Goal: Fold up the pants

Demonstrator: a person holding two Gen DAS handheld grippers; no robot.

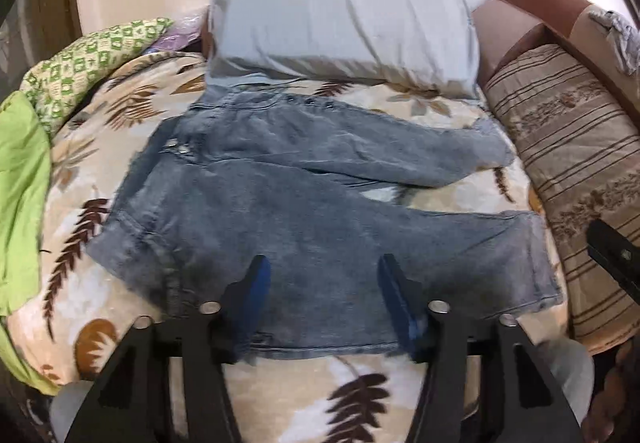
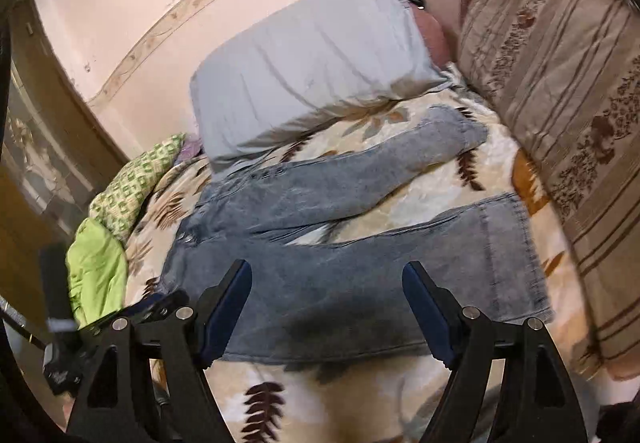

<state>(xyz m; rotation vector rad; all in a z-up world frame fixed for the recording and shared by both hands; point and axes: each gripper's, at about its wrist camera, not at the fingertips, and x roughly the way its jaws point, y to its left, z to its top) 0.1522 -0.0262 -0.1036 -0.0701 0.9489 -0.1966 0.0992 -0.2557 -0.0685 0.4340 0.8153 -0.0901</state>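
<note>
A pair of light blue jeans (image 1: 304,211) lies spread flat on a leaf-patterned blanket (image 1: 132,103), waistband to the left, both legs running right and slightly apart. It also shows in the right wrist view (image 2: 360,275). My left gripper (image 1: 322,271) is open and empty, hovering over the near leg close to its front edge. My right gripper (image 2: 326,275) is open and empty, above the same near leg further toward the hem. A part of the right gripper shows at the right edge of the left wrist view (image 1: 616,255).
A grey pillow (image 1: 344,15) lies at the far side, touching the waistband area. A striped cushion (image 1: 576,171) borders the right. Green cloths (image 1: 24,179) are bunched at the left. The blanket's front edge (image 1: 360,395) is just below my fingers.
</note>
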